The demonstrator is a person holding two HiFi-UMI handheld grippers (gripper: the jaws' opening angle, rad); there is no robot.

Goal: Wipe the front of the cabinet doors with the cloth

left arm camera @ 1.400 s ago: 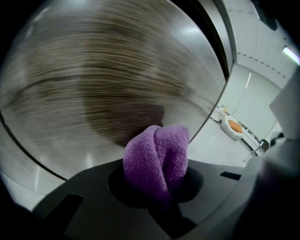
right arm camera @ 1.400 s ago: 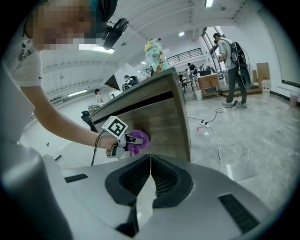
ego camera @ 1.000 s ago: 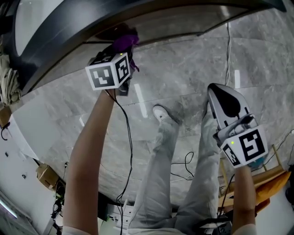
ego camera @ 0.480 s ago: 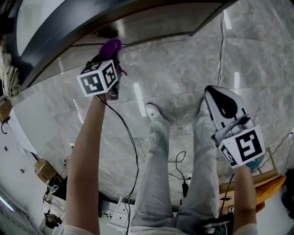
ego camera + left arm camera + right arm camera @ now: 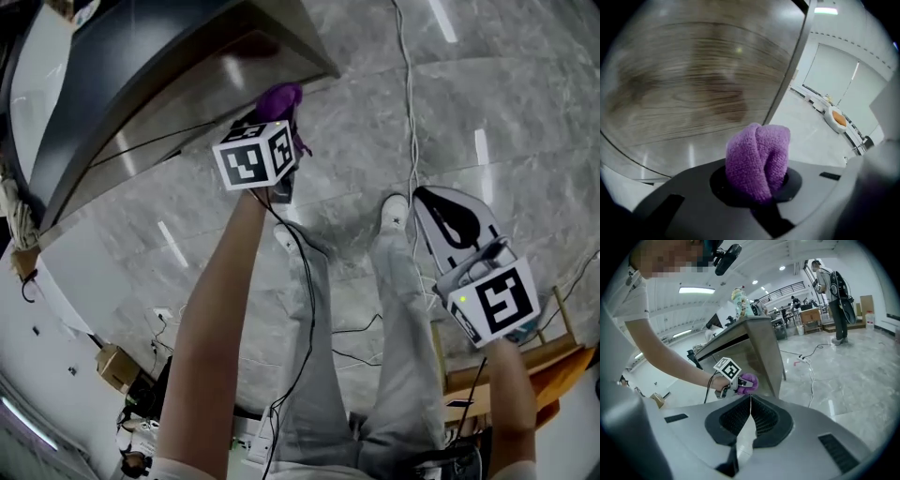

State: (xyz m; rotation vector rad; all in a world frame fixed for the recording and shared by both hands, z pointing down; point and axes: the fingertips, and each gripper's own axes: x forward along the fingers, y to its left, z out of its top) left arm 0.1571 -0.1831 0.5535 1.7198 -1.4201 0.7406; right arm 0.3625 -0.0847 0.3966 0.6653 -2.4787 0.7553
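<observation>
The right gripper [image 5: 750, 398] has its jaws pressed together with nothing between them. Just beyond it, the left gripper [image 5: 738, 384] with its marker cube [image 5: 727, 369] pinches a purple cloth [image 5: 749, 382] against the wooden cabinet [image 5: 761, 350] front, near its right corner. A bottle [image 5: 742, 303] stands on top. Far right, a person [image 5: 833, 291] stands on the marble floor [image 5: 853, 380].
</observation>
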